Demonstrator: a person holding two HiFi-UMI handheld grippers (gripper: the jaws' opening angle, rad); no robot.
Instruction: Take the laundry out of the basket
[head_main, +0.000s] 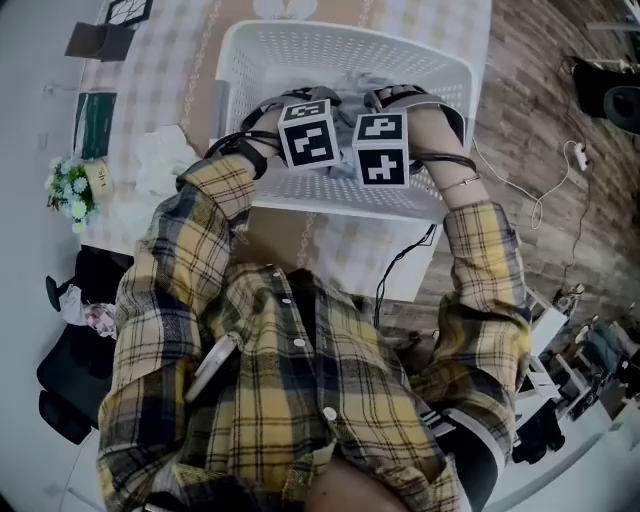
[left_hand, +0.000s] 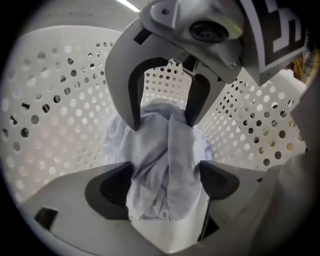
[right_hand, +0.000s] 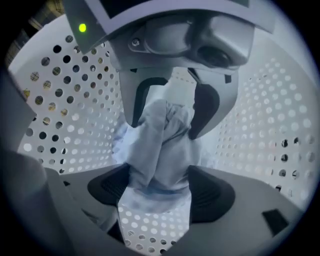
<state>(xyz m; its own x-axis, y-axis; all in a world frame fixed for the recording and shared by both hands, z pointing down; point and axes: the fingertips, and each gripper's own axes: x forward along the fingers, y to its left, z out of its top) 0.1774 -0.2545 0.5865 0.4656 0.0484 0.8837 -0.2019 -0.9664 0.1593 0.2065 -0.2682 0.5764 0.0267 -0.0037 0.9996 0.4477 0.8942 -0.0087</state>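
- Yellow plaid shirt (head_main: 300, 400) on the operator fills the foreground of the head view. Both sleeves reach forward into the white perforated basket (head_main: 300, 50).
- That basket stands on the desk (head_main: 170, 70), just in front of the body. Judged: it is set close so that both arms can reach its floor.
- State of the left claw (left_hand: 165, 177): the jaws are spread wide. Pale bluish-white laundry (left_hand: 160, 145) is bunched between the pads and brushes them, but no squeeze is evident. It is not clamped.
- State of the right claw (right_hand: 160, 185): the jaws are likewise spread wide, with the same pale bundle between the pads. No pinch is seen.
- Both claws sit low inside the basket, with their marker cubes (head_main: 307, 132) side by side near the front wall. Each claw shows in the other's view, straddling the far end of the bundle.
- Judged: the wide spread is meant to take in a thick fold. Two holds on one piece would lift it without trailing.
- Location of the laundry: humped on the basket floor, near the middle. The head view hides most of it under the cubes and hands.
- Orientation: the cloth is gathered into a ridge whose long axis runs from one claw toward the other, with the folds following that line. No leading end can be told.
- Stage, as judged: the grasp is not yet made and nothing is lifted.
- Off-task items: a crumpled white cloth (head_main: 165, 160) and a flower pot (head_main: 75, 190) sit on the desk, left of the basket.
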